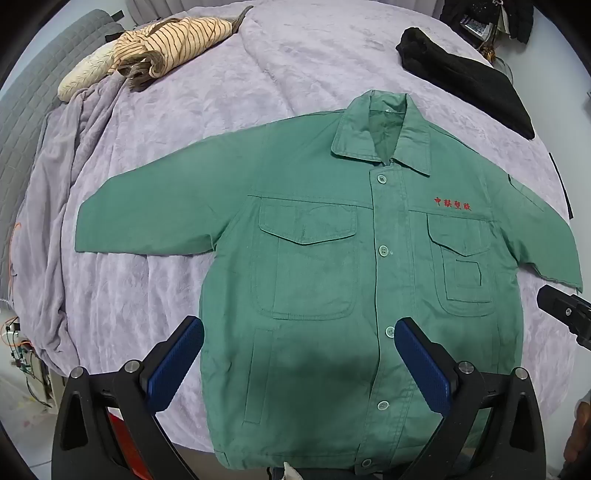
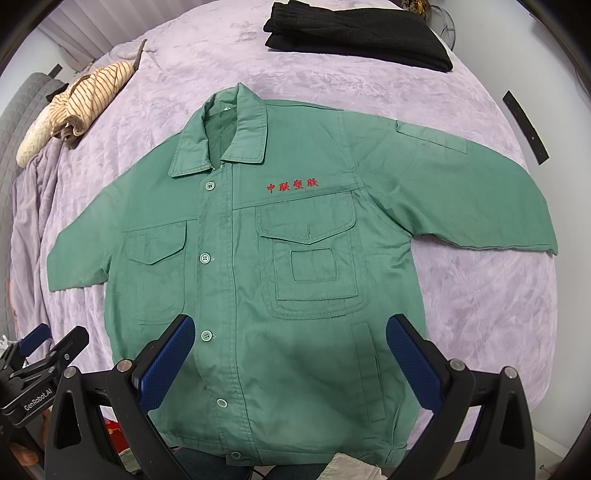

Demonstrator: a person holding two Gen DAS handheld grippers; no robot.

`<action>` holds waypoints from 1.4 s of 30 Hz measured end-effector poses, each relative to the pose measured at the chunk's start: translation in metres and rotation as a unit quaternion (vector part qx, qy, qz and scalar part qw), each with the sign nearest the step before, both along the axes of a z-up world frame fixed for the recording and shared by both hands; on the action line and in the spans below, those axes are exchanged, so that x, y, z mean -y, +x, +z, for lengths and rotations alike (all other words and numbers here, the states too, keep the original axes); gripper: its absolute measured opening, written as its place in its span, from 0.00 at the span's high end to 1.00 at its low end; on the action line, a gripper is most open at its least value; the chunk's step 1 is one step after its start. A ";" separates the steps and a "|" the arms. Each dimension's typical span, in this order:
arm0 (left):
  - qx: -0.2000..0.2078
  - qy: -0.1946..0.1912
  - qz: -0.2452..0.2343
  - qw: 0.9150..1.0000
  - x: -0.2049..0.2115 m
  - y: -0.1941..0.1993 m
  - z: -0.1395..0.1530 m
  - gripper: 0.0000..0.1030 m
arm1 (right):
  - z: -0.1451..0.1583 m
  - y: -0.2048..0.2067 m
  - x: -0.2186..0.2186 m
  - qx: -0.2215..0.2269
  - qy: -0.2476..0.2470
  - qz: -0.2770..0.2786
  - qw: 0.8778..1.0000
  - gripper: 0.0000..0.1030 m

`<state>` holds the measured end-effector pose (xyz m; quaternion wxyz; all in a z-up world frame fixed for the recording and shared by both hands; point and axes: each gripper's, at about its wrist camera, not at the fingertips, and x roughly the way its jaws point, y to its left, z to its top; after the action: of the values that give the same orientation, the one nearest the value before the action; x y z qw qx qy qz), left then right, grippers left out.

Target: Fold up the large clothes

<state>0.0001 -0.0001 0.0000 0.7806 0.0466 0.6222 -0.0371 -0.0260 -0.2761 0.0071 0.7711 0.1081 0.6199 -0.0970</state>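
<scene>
A green work jacket (image 1: 317,266) (image 2: 258,258) lies flat and buttoned on the lilac bedspread, collar at the far side, both sleeves spread out, red embroidered characters on the chest. My left gripper (image 1: 299,332) hovers above the jacket's lower left part, jaws wide open, blue pads empty. My right gripper (image 2: 291,328) hovers over the lower right part, also wide open with nothing between its fingers. The left gripper's body (image 2: 40,369) shows at the lower left of the right wrist view. At the right edge of the left wrist view the right gripper (image 1: 565,310) pokes in.
A striped beige garment (image 1: 166,44) (image 2: 88,96) lies bunched at the far left of the bed. A folded black garment (image 1: 465,77) (image 2: 358,33) sits at the far right. The lilac bedspread (image 1: 258,74) (image 2: 480,295) hangs over the left edge beside a grey headboard (image 1: 29,92).
</scene>
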 end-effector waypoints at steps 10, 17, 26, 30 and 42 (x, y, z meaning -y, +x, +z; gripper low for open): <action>0.000 0.000 0.001 1.000 0.000 0.001 0.000 0.00 | 0.001 -0.001 -0.001 0.000 -0.001 0.000 1.000 0.00; -0.001 0.000 0.001 1.000 0.000 0.000 0.000 0.00 | 0.001 -0.001 -0.001 0.000 0.000 0.000 1.000 0.00; -0.001 0.000 0.001 1.000 0.000 0.000 0.000 0.00 | 0.001 -0.002 -0.002 0.000 0.000 0.000 1.000 0.00; -0.001 0.000 0.001 1.000 0.000 0.000 0.000 0.00 | 0.001 -0.002 -0.002 -0.001 0.000 -0.001 1.000 0.00; 0.000 -0.001 0.000 1.000 0.000 0.000 0.000 0.00 | 0.001 -0.005 -0.003 0.000 -0.003 -0.003 1.000 0.00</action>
<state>-0.0003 -0.0005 -0.0001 0.7808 0.0460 0.6219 -0.0371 -0.0313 -0.2731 0.0082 0.7711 0.1075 0.6194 -0.1007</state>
